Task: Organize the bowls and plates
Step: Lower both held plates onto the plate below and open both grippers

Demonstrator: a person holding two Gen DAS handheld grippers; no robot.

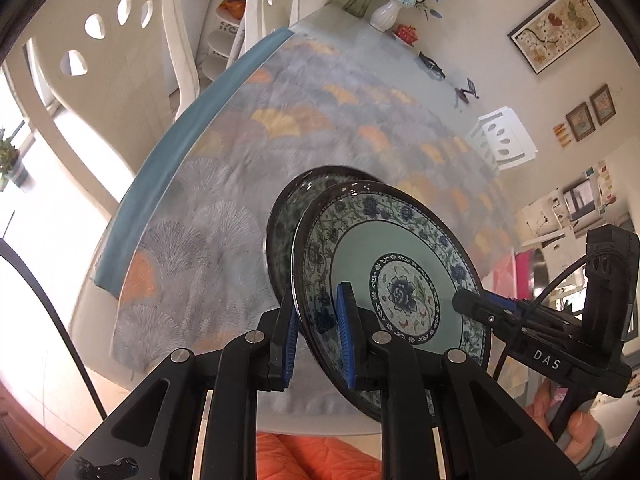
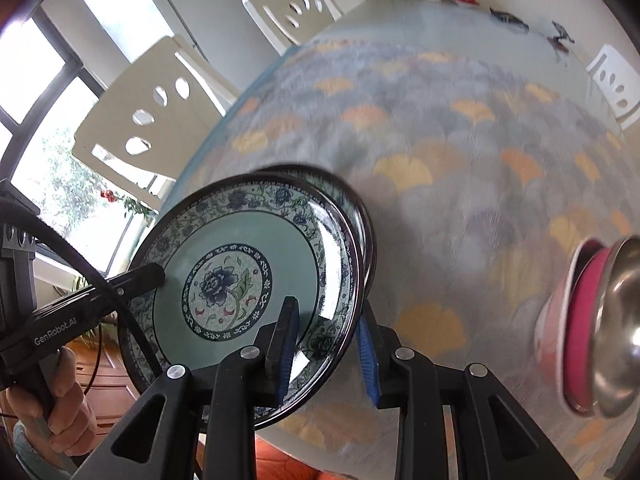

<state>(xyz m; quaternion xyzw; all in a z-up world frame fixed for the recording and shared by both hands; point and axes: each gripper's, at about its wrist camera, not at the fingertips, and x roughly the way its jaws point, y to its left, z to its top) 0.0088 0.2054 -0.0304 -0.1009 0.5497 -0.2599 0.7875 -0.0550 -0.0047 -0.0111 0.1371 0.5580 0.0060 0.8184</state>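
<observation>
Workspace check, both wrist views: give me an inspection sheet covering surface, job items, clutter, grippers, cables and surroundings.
Surface: table under a fan-patterned cloth, blurred.
Job's things: two floral plates, stacked and held tilted above the cloth; steel bowl nested in a pink bowl at the right wrist view's right edge.
Clutter: white vase with flowers, a small red item and dark small objects at the far end.
Grippers: left gripper shut on the plates' near rim; right gripper shut on the opposite rim.
Cables: black cable looping by the left gripper; another cable on the right gripper.
Surroundings: white chairs, framed pictures, window.
</observation>
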